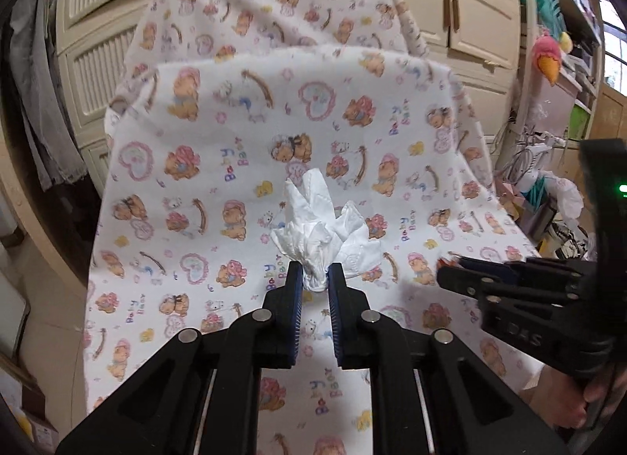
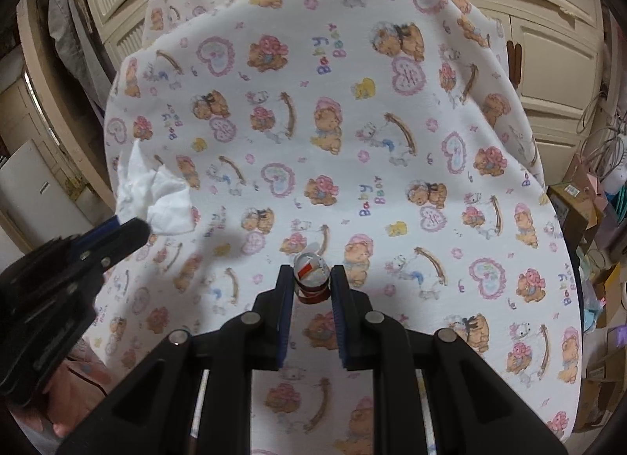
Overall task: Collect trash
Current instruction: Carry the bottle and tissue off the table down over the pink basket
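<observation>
Midway through my trash run: left gripper (image 1: 315, 278) clamps a crumpled tissue (image 1: 325, 235) above the cloth-covered tabletop (image 2: 392, 180), right gripper (image 2: 312, 278) pinches a small bottle (image 2: 311, 271); no bin visible, drop-off remains.

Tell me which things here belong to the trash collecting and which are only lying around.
Belong to the job:
- crumpled white tissue, in the left gripper
- small wrapper, in the right gripper

Only around:
- bear-print cloth
- louvred cabinets
- cluttered shelves
</observation>
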`<action>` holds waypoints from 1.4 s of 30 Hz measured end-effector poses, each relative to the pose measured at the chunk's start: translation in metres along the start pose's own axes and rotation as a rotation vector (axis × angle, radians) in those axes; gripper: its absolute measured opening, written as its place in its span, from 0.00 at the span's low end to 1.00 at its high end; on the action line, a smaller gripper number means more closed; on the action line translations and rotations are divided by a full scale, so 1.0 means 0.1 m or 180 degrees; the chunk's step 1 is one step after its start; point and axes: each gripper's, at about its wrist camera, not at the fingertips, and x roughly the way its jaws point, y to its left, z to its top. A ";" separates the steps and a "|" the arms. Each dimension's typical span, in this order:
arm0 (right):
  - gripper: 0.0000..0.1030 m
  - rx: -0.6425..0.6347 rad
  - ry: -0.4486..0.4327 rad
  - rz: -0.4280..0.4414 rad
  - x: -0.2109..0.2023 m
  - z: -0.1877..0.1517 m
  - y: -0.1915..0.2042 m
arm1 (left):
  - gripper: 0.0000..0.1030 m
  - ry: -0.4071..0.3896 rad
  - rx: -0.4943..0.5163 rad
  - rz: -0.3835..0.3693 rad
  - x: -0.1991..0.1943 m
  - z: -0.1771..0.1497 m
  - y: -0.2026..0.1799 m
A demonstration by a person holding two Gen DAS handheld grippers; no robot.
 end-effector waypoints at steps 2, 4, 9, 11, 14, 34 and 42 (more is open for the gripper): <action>0.17 -0.0108 -0.0058 -0.0070 -0.03 -0.01 0.07 | 0.12 -0.0096 0.0052 0.0009 -0.05 -0.01 -0.09; 0.17 -0.0149 -0.0078 -0.0088 -0.07 -0.04 0.10 | 0.12 -0.0156 0.0066 0.0010 -0.13 -0.03 -0.12; 0.17 -0.0177 -0.0125 -0.0025 -0.22 -0.14 0.18 | 0.12 -0.0236 0.0049 0.0025 -0.31 -0.07 -0.14; 0.17 -0.0194 -0.0156 0.0007 -0.29 -0.17 0.21 | 0.12 -0.0275 0.0060 0.0062 -0.38 -0.09 -0.14; 0.17 -0.0260 -0.0227 0.0037 -0.42 -0.24 0.30 | 0.12 -0.0266 -0.0026 0.0105 -0.47 -0.17 -0.10; 0.17 -0.0255 -0.0330 0.0306 -1.06 -0.82 0.65 | 0.12 -0.0079 -0.0450 0.0267 -0.96 -0.79 0.10; 0.17 -0.0193 -0.0305 0.0301 -1.22 -1.08 0.70 | 0.12 -0.0137 -0.0430 0.0230 -1.11 -0.83 0.09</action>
